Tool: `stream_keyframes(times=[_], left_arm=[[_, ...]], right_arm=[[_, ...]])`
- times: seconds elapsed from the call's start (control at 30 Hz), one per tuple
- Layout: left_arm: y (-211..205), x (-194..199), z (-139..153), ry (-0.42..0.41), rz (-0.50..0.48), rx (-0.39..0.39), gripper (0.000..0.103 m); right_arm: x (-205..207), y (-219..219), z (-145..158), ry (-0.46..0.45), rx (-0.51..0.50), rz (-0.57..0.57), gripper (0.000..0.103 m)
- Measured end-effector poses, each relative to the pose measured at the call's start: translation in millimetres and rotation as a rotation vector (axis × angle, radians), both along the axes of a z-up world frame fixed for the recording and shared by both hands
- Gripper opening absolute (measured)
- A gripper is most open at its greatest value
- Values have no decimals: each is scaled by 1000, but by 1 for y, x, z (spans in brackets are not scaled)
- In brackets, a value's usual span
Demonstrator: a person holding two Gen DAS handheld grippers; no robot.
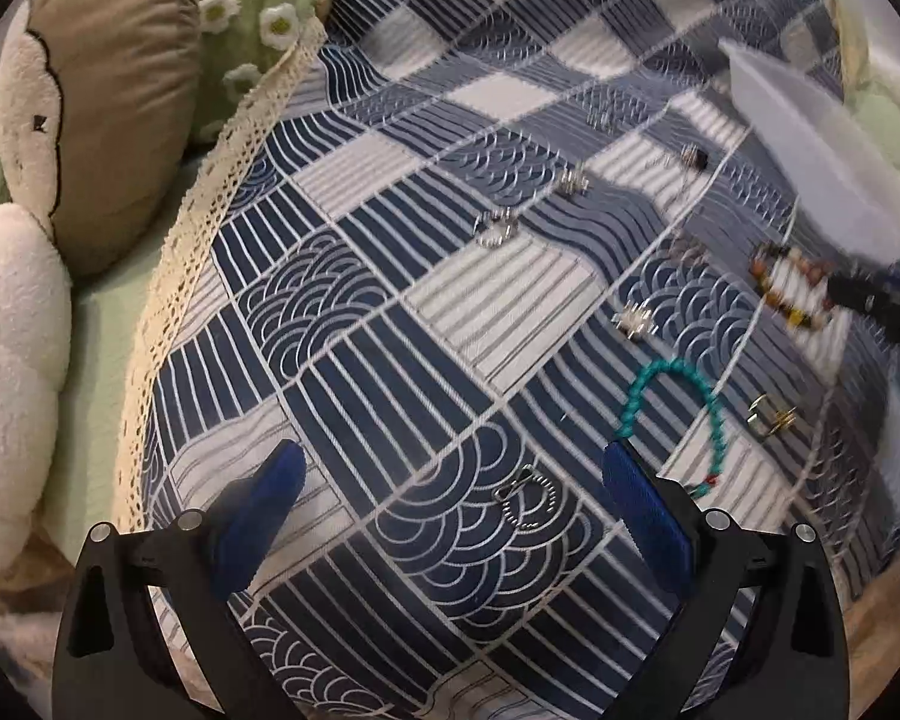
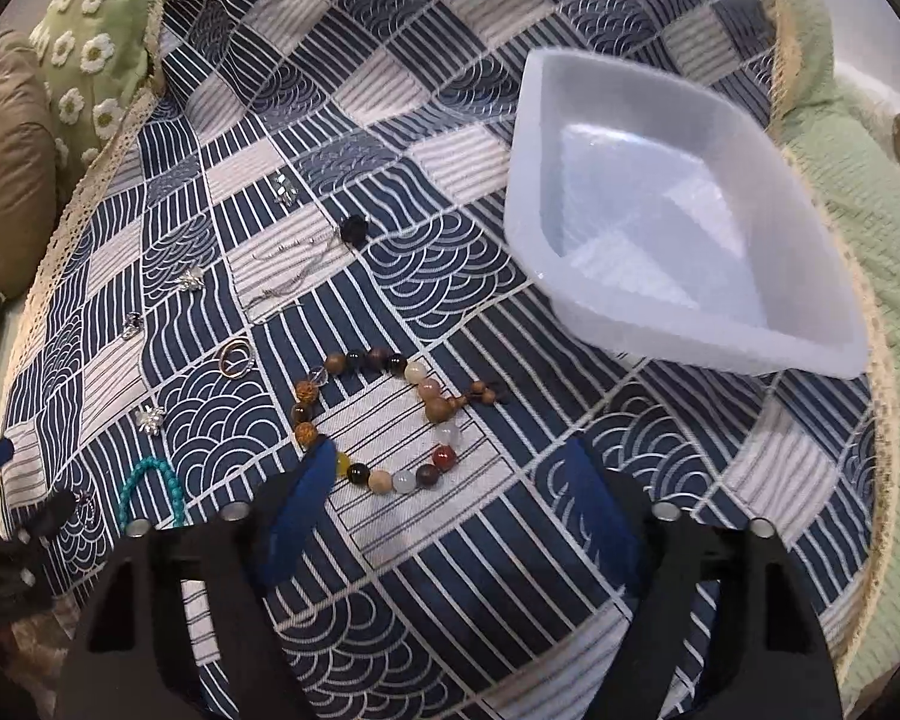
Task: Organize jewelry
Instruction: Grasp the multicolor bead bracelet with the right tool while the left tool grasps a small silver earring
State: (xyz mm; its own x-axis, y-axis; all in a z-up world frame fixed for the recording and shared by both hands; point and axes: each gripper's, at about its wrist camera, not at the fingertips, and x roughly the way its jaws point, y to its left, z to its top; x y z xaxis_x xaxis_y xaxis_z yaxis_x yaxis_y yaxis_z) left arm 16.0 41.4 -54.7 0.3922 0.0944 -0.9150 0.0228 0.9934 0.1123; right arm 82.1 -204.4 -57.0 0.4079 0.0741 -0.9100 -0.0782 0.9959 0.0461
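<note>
A bracelet of mixed brown, amber, red and pale beads (image 2: 384,414) lies in a loose ring on a blue-and-white patterned cloth (image 2: 450,570). My right gripper (image 2: 456,483) sits low over it with its blue-padded fingers (image 2: 303,501) spread wide and nothing between them; the left finger's tip overlaps the ring's near edge, though I cannot tell whether it touches. From my left wrist camera the same bracelet (image 1: 789,291) appears blurred at the far right.

Just beyond the bracelet, up and to the right, a translucent white plastic tray (image 2: 576,144) rests on the cloth with nothing in it that I can see.

To the bracelet's left, smaller pieces are scattered apart from one another: interlocked gold-toned rings (image 2: 237,358), a silver flower-shaped charm (image 2: 150,419), a thin silver chain with a black stone (image 2: 354,229), and a turquoise bead bracelet (image 2: 150,489).

My left gripper (image 1: 450,468) also hovers wide open and holds nothing. The turquoise bracelet (image 1: 672,396) curves just past its right finger (image 1: 645,510). A small silver clasp on a fine chain (image 1: 525,495) lies on the cloth between the two fingers.

A lace trim (image 1: 210,204) edges the cloth. Beyond it sit a brown-and-cream plush toy (image 1: 90,138) and a green cushion with white daisies (image 1: 240,6).
</note>
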Motion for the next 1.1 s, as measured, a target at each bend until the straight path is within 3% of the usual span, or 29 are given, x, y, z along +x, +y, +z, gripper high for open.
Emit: stream_keyframes(times=[0.07,0.27,0.43,0.5,0.57,0.7,0.87,0.97,1.1], left_arm=[[-2,0,-5,26,-3,-9,94],[9,7,-25,122,69,-72,94],[12,7,-26,117,84,-91,94],[11,6,-26,115,81,-87,89],[12,6,-23,101,79,-90,72],[11,4,-19,93,77,-86,64],[1,2,-15,78,31,-79,34],[0,0,-14,65,39,-80,14],[8,-1,-12,62,55,-131,12]], right_arm=[[4,0,-9,37,17,-3,58],[9,0,-15,35,-24,-35,57],[17,2,-20,38,-42,-41,49],[18,4,-20,32,-49,-39,47],[19,2,-20,31,-43,-41,44],[18,3,-20,23,-53,-31,37],[16,6,-21,10,-54,-12,19],[16,6,-21,8,-48,-14,14],[14,1,-20,9,-17,-28,13]])
